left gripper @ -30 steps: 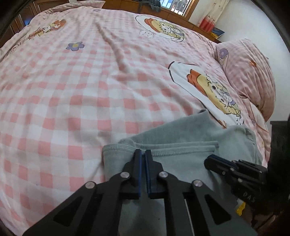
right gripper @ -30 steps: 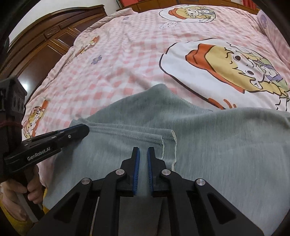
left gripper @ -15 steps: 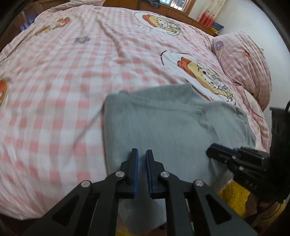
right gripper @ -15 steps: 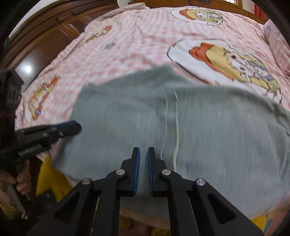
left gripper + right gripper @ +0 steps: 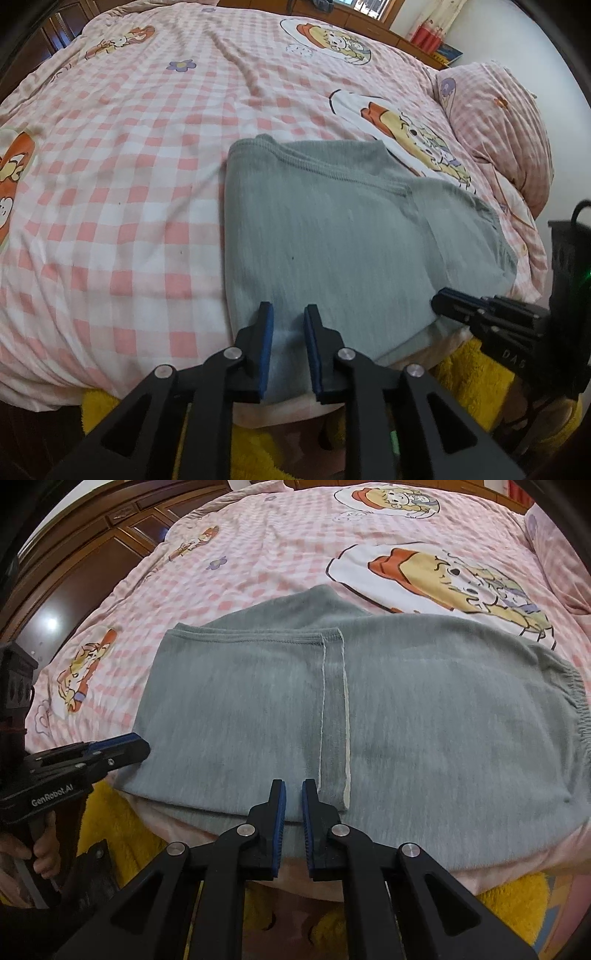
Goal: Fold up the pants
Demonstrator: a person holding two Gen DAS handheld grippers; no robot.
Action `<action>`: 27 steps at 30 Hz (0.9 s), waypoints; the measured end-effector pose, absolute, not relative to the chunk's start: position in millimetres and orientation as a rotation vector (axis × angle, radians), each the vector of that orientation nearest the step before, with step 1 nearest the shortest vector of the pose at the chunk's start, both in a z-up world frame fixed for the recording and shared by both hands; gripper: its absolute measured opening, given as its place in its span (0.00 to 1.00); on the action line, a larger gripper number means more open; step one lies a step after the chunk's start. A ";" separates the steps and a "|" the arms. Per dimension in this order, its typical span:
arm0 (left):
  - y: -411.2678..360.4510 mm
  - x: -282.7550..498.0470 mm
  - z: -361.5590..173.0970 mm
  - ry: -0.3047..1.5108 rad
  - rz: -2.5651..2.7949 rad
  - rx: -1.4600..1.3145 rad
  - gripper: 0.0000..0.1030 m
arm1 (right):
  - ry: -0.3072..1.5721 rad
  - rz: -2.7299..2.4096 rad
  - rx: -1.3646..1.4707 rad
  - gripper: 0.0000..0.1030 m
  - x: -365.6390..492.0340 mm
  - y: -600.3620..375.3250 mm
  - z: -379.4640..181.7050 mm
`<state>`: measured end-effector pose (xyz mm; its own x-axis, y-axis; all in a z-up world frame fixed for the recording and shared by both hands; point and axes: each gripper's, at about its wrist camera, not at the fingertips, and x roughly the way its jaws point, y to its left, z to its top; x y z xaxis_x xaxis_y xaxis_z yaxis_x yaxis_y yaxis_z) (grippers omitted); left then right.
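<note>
Grey-green pants (image 5: 332, 229) lie folded on the pink checked bed cover (image 5: 129, 147), near the front edge. One leg is laid over the rest, and its hem (image 5: 334, 716) runs down the middle; the elastic waistband (image 5: 576, 701) is at the right. My left gripper (image 5: 289, 308) hovers over the pants' near left edge, its jaws opening a little, the pads off the cloth. My right gripper (image 5: 293, 784) is shut and empty above the near edge, just left of the hem. Each gripper shows in the other's view: the right gripper (image 5: 448, 299) and the left gripper (image 5: 129, 744).
A pink checked pillow (image 5: 498, 122) lies at the far right of the bed. Dark wooden cabinets (image 5: 74, 572) stand along the left. Yellow fleecy cloth (image 5: 472, 369) shows below the bed's front edge. A hand (image 5: 40, 853) holds the left gripper's handle.
Both grippers have drawn back to the bed's near edge. The left one, shut at the leg's hem a second ago, is now off the cloth with its jaws slightly apart. The folded leg lies flat.
</note>
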<state>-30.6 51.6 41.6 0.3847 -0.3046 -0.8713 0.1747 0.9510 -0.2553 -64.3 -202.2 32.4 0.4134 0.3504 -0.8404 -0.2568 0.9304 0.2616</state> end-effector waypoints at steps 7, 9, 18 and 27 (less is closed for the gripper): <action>51.9 -31.5 41.2 1.143 -0.310 -0.133 0.22 | 1.049 0.370 0.104 0.23 -65.8 -201.4 42.5; 51.2 -31.9 41.2 1.144 -0.311 -0.132 0.24 | 1.052 0.360 0.113 0.24 -64.1 -202.5 40.6; 48.8 -43.9 46.2 1.148 -0.334 -0.116 0.45 | 1.105 0.363 0.104 0.24 -64.2 -206.8 23.3; 64.5 -58.5 47.4 1.151 -0.266 -0.119 0.60 | 1.103 0.367 0.134 0.25 -69.9 -210.6 26.8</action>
